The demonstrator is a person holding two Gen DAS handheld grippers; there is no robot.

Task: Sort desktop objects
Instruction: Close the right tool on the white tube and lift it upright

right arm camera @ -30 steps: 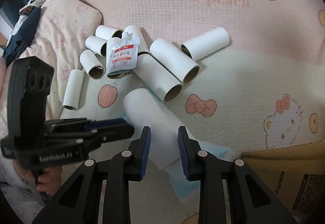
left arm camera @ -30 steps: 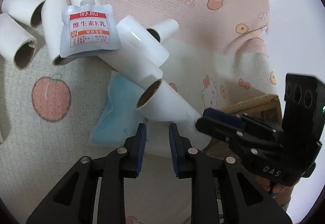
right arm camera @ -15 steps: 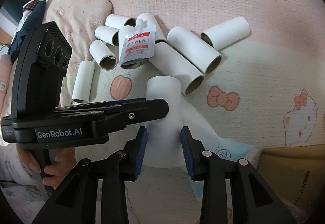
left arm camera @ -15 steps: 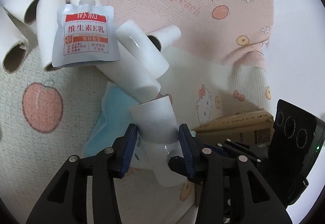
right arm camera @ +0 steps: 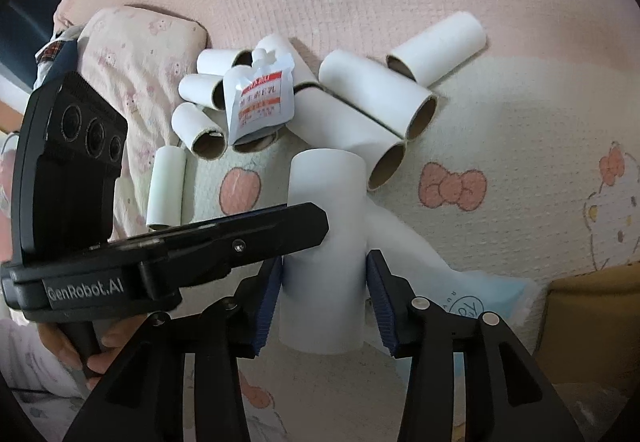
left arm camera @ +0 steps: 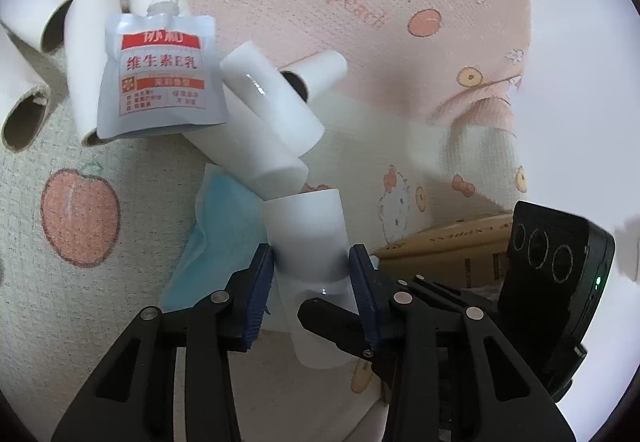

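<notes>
Both grippers are on the same white cardboard tube (right arm camera: 324,242), which lies on the pastel cartoon-print blanket (right arm camera: 500,145) w/ one end over a blue-and-white packet (left arm camera: 216,226). The tube is plain matte white and smooth-walled; its end toward the pile looks closed off or just seen side-on, can't tell which.

The left gripper (left arm camera: 314,282) has the tube btwn its blue-padded fingers; its jaws have just been closing a little, and the pads sit right at the tube's sides, apparently pressing. The right gripper (right arm camera: 325,300) straddles the same tube further along; its jaws have just been opening, and the left pad looks to touch the wall while the right pad stands a sliver off, so no firm pinch there.

Just beyond is a heap of similar white tubes (right arm camera: 376,97), brown inside, some long, some short. A silver spout pouch (left arm camera: 160,81) w/ red-orange label and Chinese print rests atop them. One short tube (right arm camera: 166,187) lies apart. A cardboard box (left arm camera: 448,246) is near the right gripper.
</notes>
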